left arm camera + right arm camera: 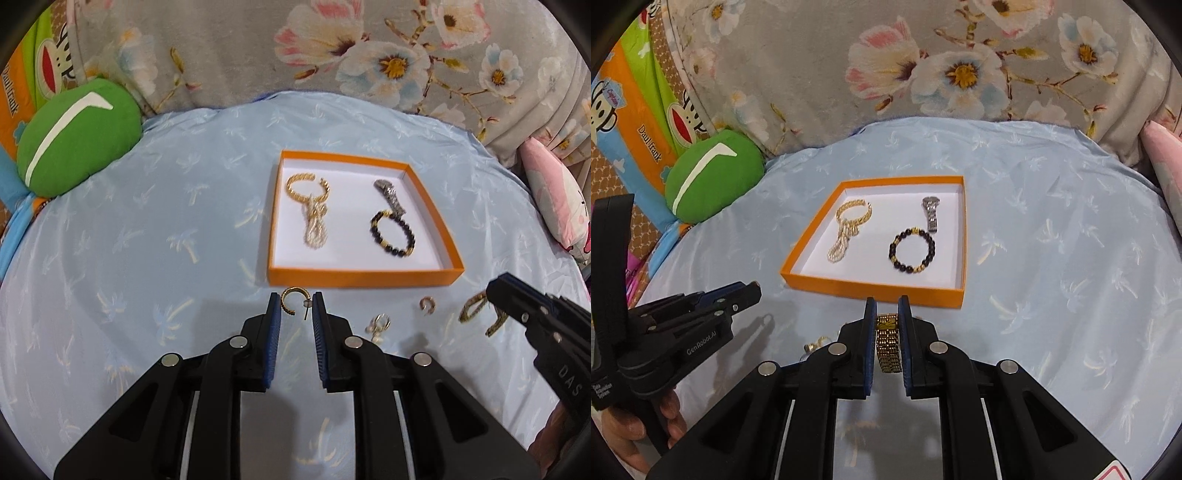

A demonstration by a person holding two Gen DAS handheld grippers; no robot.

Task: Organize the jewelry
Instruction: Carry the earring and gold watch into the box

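Green cushion (77, 138): far left of the orange tray (364, 277), on the pale blue bedspread (147, 240). Left gripper (296, 306): just before the tray's near rim, pads narrowly parted and pinching a gold hoop earring (289, 300) by its post. Inside the tray, left half: gold chain bracelet (308, 188) overlapping a pearl strand (316, 229); right half: silver watch (391, 195) touching a dark beaded bracelet (393, 234). On the bedspread before the tray's near right corner: pearl drop earring (378, 326), small ear cuff (427, 304). Right gripper (886, 314): before the tray's near rim, jaws clamped on a gold link watch band (887, 345).
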